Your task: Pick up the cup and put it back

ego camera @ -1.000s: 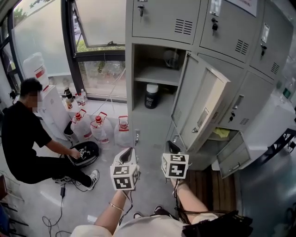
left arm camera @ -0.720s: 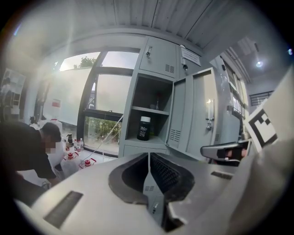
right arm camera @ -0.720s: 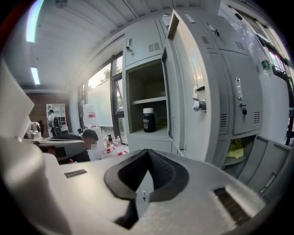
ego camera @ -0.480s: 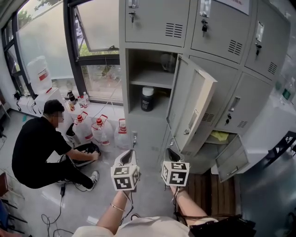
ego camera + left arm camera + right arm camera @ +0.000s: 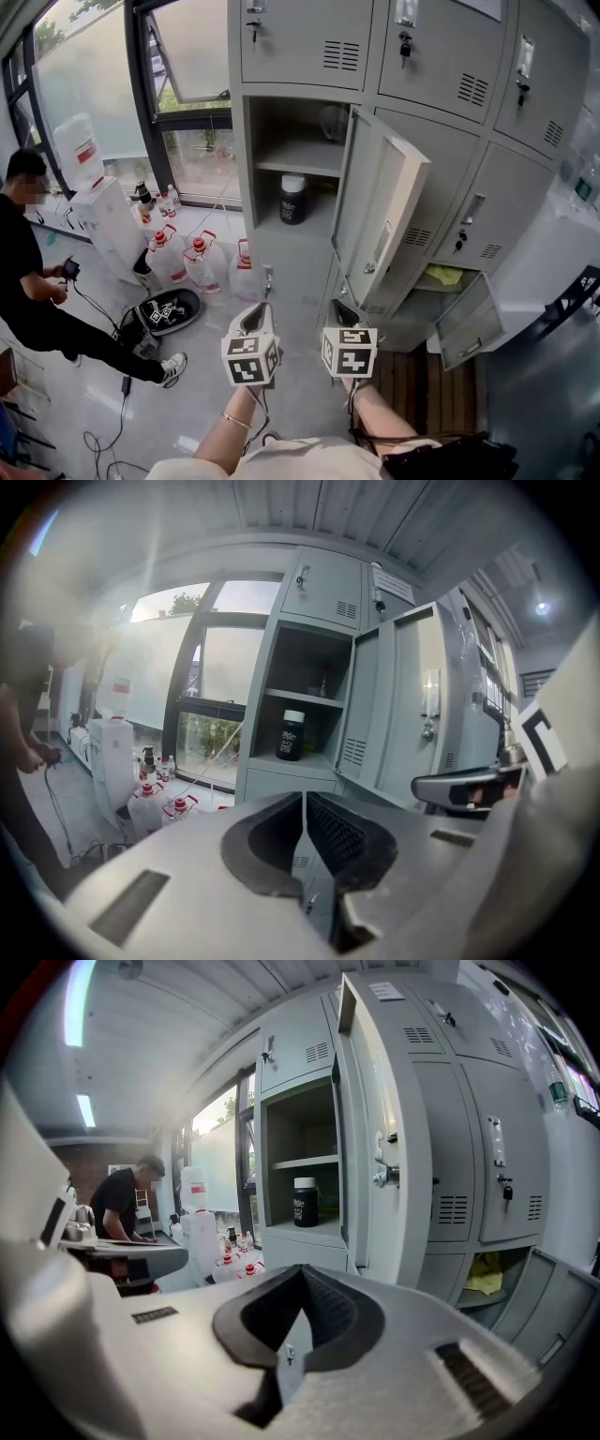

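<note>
Black white-lidded cup (image 5: 292, 199) upright mid lower locker shelf (image 5: 267, 228), probably rigid, light, slick: grip mid-body; left gripper (image 5: 304, 822) and right gripper (image 5: 299, 1286) clenched shut, empty.

Nothing can be read: the white print on the black cup (image 5: 292, 199) in the open locker (image 5: 239, 178) is too small

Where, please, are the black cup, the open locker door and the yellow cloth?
black cup (image 5: 292, 204), head view, on its dark body.
open locker door (image 5: 380, 220), head view, on its inner face.
yellow cloth (image 5: 444, 275), head view, on its middle.
</note>
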The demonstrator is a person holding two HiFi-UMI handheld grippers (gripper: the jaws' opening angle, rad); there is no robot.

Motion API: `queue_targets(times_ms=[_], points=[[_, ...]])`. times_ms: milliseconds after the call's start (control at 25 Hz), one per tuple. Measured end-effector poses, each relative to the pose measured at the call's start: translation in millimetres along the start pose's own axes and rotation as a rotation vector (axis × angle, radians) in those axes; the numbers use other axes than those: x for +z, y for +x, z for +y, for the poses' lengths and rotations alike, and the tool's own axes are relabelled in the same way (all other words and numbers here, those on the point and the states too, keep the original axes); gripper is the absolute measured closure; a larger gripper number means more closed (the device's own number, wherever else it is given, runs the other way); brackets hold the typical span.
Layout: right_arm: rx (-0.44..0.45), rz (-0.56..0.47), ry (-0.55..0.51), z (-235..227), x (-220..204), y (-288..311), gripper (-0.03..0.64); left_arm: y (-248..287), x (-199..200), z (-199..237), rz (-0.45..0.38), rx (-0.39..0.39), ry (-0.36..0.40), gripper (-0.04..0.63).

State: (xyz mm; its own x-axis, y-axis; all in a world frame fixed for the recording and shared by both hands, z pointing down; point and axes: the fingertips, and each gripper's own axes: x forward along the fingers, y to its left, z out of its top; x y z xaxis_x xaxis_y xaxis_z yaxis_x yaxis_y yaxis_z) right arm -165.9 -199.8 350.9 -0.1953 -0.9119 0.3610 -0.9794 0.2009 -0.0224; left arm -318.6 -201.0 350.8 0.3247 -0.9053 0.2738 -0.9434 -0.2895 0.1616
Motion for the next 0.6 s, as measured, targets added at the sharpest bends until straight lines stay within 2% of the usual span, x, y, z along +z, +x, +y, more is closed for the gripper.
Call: queue_targets(times_ms=[600], points=[[0.004, 0.005, 0.002, 2.2, -0.3, 6.8, 0.626, 4.2, -2.7, 4.6, 0.011, -0.006, 0.013, 0.578]])
